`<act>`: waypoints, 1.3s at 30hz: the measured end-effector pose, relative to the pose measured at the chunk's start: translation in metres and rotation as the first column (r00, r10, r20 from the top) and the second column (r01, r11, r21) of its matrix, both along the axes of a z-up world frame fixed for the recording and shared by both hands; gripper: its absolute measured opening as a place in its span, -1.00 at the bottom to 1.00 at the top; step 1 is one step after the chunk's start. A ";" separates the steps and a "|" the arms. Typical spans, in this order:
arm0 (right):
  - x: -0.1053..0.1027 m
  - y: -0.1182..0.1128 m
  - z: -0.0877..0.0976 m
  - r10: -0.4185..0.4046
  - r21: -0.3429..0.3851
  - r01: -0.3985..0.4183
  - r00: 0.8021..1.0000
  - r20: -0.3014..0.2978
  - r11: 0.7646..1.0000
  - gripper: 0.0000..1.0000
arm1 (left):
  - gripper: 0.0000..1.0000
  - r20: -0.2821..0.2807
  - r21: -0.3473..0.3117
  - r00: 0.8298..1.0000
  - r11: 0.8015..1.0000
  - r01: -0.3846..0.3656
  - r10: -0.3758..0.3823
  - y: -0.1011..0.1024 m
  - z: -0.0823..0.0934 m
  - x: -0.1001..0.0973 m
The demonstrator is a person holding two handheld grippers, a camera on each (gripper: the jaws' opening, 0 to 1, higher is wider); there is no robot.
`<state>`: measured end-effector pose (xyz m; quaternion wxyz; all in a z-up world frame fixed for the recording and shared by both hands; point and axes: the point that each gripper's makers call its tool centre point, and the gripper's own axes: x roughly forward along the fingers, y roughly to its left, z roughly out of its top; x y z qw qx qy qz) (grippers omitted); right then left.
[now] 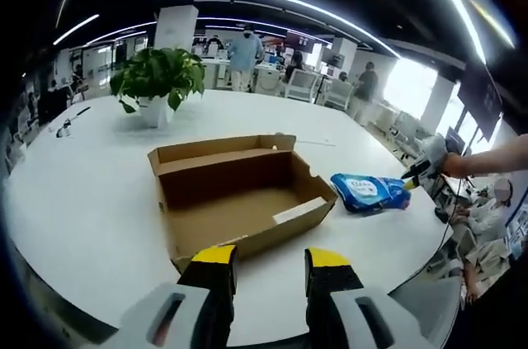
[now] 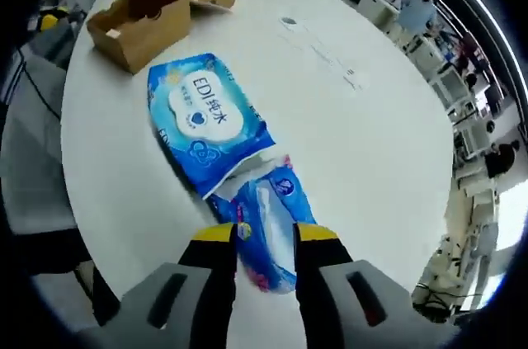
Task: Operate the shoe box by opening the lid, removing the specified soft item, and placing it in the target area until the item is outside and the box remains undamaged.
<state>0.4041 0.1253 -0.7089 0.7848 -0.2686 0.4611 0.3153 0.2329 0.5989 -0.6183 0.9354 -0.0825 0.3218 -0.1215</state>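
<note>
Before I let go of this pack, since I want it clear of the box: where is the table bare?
Bare white table lies past the wipes pack, away from the cardboard box. Also between box and potted plant. Tightest is the strip between pack and box.

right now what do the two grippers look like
Both look alike: the left gripper and right gripper each have two black jaws with yellow tips, rising from light grey housings with a dark slot on each side. In the left gripper view the right gripper also shows a yellow tip, with a bare forearm behind it. No cables visible.
</note>
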 end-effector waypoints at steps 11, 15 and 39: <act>-0.011 0.047 0.019 -0.159 0.193 0.157 0.987 -0.006 0.969 -0.49 | -0.35 0.006 -0.023 1.000 1.000 0.000 0.000 0.011 -0.001 0.002; -0.016 0.058 0.021 -0.155 0.198 0.152 0.988 -0.002 0.968 -0.49 | -0.35 0.006 -0.032 1.000 0.999 -0.007 0.007 0.017 -0.002 0.000; 0.004 0.012 0.000 -0.054 0.011 0.055 0.998 -0.034 0.998 -0.07 | -0.35 -0.007 -0.018 0.998 0.997 -0.069 0.069 0.039 -0.004 -0.025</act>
